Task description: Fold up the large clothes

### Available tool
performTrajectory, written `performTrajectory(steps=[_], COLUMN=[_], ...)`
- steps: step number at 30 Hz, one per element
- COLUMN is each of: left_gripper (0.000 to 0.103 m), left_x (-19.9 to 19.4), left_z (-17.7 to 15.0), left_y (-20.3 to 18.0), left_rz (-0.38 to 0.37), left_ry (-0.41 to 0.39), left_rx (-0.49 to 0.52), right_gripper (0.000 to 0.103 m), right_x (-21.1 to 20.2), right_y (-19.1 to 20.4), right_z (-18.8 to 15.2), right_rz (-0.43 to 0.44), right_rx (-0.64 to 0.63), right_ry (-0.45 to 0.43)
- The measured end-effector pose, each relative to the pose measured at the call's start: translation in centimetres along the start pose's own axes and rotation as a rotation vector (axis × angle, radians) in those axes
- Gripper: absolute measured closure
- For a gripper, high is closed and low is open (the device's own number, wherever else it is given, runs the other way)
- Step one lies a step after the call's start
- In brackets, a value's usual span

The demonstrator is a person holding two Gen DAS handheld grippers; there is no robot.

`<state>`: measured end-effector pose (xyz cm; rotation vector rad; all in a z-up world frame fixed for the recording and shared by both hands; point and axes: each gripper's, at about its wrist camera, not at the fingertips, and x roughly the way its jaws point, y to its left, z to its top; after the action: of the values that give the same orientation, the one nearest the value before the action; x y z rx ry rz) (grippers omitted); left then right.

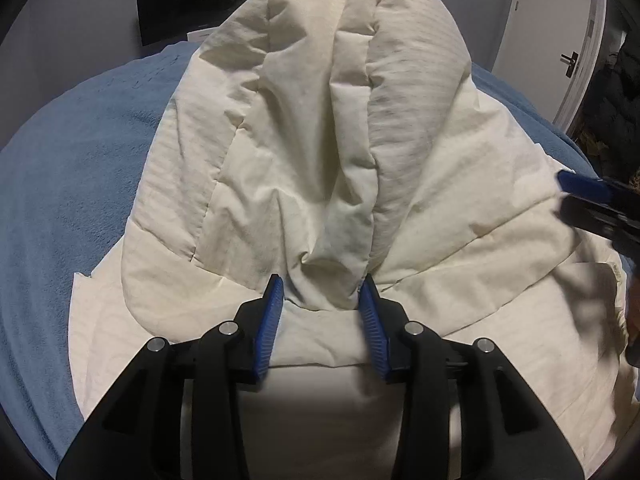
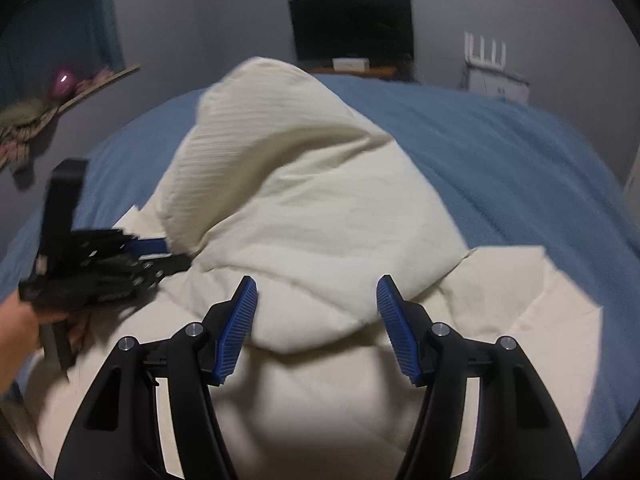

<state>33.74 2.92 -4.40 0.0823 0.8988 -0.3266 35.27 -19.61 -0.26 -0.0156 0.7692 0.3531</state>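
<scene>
The left hand-held gripper point(image 1: 320, 292) is pinching the coat point(image 1: 304, 152) fold at six o'clock. The right hand-held gripper point(image 2: 316, 292) is hanging spread; it probably needs to grab cloth next.

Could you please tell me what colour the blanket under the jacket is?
The blanket is blue, clearest in the right wrist view.

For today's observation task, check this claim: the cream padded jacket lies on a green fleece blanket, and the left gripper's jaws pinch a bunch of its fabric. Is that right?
Not quite. The fleece blanket is blue, not green, as the left wrist view shows. The rest holds: the cream padded jacket lies on it, and the left gripper pinches a bunch of its fabric between its jaws.
</scene>
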Motion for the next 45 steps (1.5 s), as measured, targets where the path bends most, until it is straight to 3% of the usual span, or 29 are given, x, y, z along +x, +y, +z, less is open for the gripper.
performTrajectory(steps=[7, 12, 23, 29, 32, 34, 35, 37, 41, 43, 45], left_gripper=[0.063, 0.062, 0.062, 0.059, 0.044, 0.011, 0.006, 0.007, 0.007, 0.006, 0.006], left_x=[0.5, 1.7, 2.8, 2.6, 1.4, -0.4, -1.7, -3.9, -5.4, -4.9, -4.9], left_z=[-0.1, -0.3, -0.1, 0.7, 0.3, -0.2, -0.7, -1.6, -3.8, -4.9, -6.9], left_y=[0.9, 1.6, 0.3, -1.3, -2.5, -3.9, -4.3, -4.5, -4.2, -3.6, -3.4], left_rz=[0.004, 0.017, 0.108, 0.177, 0.267, 0.329, 0.324, 0.271, 0.221, 0.168, 0.164], left_ry=[-0.001, -0.009, 0.005, 0.057, 0.03, -0.034, -0.078, -0.12, -0.09, -0.066, -0.058], left_rx=[-0.004, -0.004, 0.057, 0.04, 0.074, 0.098, 0.099, 0.085, 0.022, -0.029, -0.033], right_gripper=[0.044, 0.044, 0.042, 0.039, 0.036, 0.034, 0.032, 0.03, 0.028, 0.028, 0.026], right_x=[4.4, 6.0, 6.2, 2.8, -0.4, -2.9, -3.9, -5.5, -6.7, -6.1, -4.9], right_y=[-0.5, -1.1, -0.9, -0.5, 0.4, 1.1, 1.3, 1.7, 2.0, 2.2, 1.7], right_z=[-0.7, -1.6, -2.5, -2.5, -3.3, -4.3, -4.9, -6.1, -9.1, -10.2, -10.8], right_rz=[-0.092, -0.108, -0.115, -0.114, -0.119, -0.116, -0.109, -0.108, -0.091, -0.095, -0.111], right_rx=[0.016, 0.049, 0.06, 0.111, 0.114, 0.106, 0.1, 0.096, 0.109, 0.113, 0.086], right_ry=[0.114, 0.133, 0.13, 0.126, 0.063, 0.015, -0.003, -0.023, -0.012, 0.013, 0.023])
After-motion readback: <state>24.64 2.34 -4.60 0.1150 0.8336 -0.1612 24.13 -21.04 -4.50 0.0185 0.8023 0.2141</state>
